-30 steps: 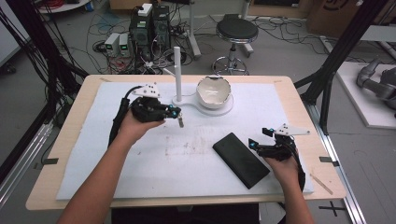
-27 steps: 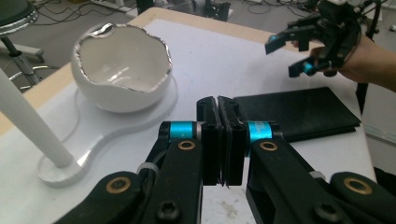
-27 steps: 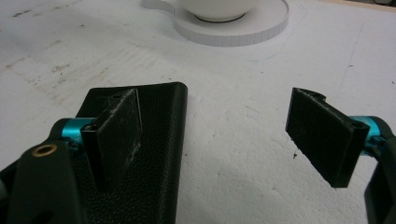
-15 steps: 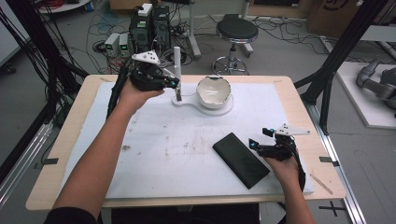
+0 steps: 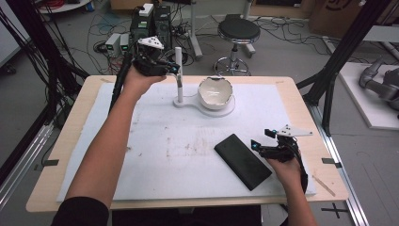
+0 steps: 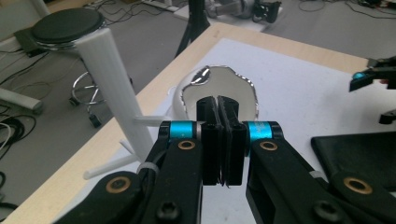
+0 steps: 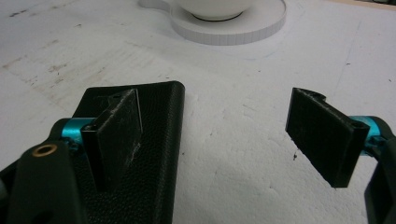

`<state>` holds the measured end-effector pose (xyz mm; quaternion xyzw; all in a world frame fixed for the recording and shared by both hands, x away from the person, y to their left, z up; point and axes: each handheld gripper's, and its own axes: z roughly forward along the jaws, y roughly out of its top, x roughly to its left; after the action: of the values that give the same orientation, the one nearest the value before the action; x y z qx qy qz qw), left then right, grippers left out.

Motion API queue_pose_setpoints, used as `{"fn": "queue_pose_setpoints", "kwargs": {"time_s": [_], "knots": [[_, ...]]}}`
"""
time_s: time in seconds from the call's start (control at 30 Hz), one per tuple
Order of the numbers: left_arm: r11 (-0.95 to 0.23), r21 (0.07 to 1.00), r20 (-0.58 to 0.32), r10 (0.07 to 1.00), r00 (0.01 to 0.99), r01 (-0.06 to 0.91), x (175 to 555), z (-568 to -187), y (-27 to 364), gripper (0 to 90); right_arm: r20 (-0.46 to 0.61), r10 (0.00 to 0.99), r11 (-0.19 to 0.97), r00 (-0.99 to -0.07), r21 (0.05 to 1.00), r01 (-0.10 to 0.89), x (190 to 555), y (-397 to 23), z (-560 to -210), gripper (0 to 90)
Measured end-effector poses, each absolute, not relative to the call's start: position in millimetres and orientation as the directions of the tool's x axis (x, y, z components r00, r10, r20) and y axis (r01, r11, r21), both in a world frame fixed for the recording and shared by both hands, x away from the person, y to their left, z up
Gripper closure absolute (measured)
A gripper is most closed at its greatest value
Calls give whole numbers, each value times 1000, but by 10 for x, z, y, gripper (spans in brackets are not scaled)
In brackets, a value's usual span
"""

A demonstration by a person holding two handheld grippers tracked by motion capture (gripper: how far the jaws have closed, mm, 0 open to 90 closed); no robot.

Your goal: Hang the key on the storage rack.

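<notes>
Lying beside right gripper (image 5: 256, 146): black case (image 5: 242, 161)

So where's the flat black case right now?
In the high view the flat black case lies on the white mat, near the front right, just left of the right claw.

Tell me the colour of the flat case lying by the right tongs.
Black, with a leather-like grain; the case shows best in the right gripper view.

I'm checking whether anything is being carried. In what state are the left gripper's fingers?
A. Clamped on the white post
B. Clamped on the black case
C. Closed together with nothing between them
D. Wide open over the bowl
C: in the left gripper view the left gripper has its fingers pressed pad to pad with nothing between, near the white post and bowl.
</notes>
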<state>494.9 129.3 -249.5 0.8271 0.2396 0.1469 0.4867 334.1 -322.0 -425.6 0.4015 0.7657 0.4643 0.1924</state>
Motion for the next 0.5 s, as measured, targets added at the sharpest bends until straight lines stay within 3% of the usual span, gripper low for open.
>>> {"fn": "queue_pose_setpoints", "kwargs": {"time_s": [0.5], "knots": [[-389,873,0,603,798,294,5120,-2516,1331,881,75,793,251,-605,864,436,3348,-3233,-4263,188]]}}
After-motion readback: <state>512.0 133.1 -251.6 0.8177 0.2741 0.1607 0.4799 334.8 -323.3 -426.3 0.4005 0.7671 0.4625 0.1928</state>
